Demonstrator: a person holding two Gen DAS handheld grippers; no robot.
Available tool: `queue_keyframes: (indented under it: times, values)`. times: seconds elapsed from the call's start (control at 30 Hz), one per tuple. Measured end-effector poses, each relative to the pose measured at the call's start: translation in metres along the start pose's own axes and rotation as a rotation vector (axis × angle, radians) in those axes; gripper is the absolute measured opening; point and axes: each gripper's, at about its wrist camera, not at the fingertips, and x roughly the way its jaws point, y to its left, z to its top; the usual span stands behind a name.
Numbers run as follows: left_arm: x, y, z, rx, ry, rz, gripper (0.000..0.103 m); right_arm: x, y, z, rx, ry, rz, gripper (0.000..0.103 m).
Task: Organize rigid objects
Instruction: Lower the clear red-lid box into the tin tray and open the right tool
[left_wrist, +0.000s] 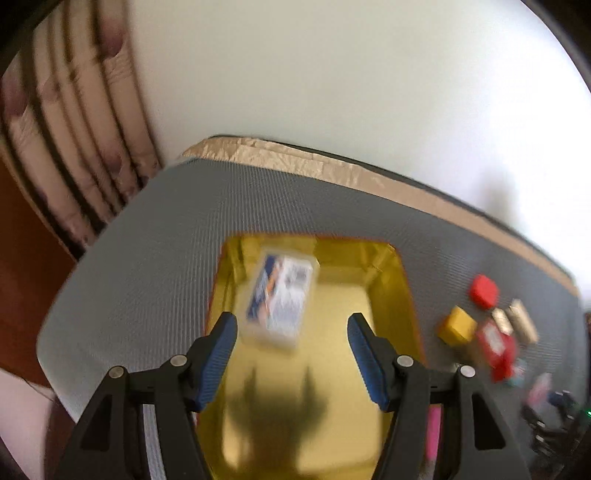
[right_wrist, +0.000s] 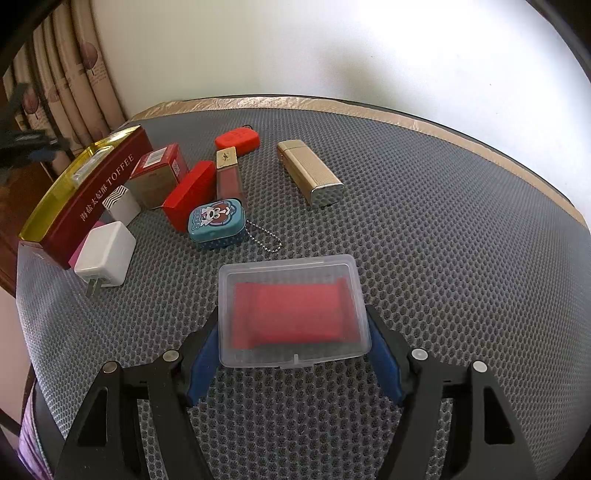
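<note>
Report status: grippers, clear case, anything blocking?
Left gripper open, empty, above toffee tin. Right gripper shut on clear case. Nothing in the way.

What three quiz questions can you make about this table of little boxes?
1. True or false: the toffee tin is empty.
2. What colour is the thing inside the clear box between the right gripper fingers?
3. Which lies farthest from the tin: A the white charger, B the gold lighter, C the blue cartoon tin?

Key: 1 false, a card box lies in it; 2 red; 3 B.
</note>
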Motion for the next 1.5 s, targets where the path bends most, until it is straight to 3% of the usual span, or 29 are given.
queue_keyframes:
  times: [0.13,0.23,0.47,0.7,0.87,1.03,1.27,1.5]
  values:
    - [-0.045,0.016,-0.051,-0.112,-0.025,-0.129,0.064,-0.003,-0.002,-0.001,0.008,0.002,-0.005,0.068]
    - [-0.059,0.031,-0.094,-0.203,0.016,-0.203,0.064,-0.009,0.000,-0.004,0.010,0.012,-0.017,0.068]
    - [-0.069,0.049,-0.148,-0.258,0.019,-0.151,0.064,-0.054,0.041,0.023,-0.088,-0.046,0.011,0.068]
    - [-0.066,0.053,-0.158,-0.164,0.019,-0.037,0.064,-0.069,0.149,0.092,-0.288,-0.096,0.149,0.068]
    - [-0.055,0.064,-0.165,-0.184,0.083,-0.055,0.064,-0.038,0.227,0.122,-0.463,-0.068,0.203,0.068]
    - [-0.060,0.068,-0.163,-0.184,0.065,-0.059,0.064,0.010,0.286,0.140,-0.652,0.004,0.200,0.068]
    - [-0.064,0.059,-0.160,-0.110,0.052,-0.010,0.066,0.067,0.299,0.158,-0.749,0.110,0.126,0.068]
    - [-0.061,0.054,-0.159,-0.080,0.070,-0.081,0.066,0.100,0.299,0.176,-0.749,0.160,0.143,0.068]
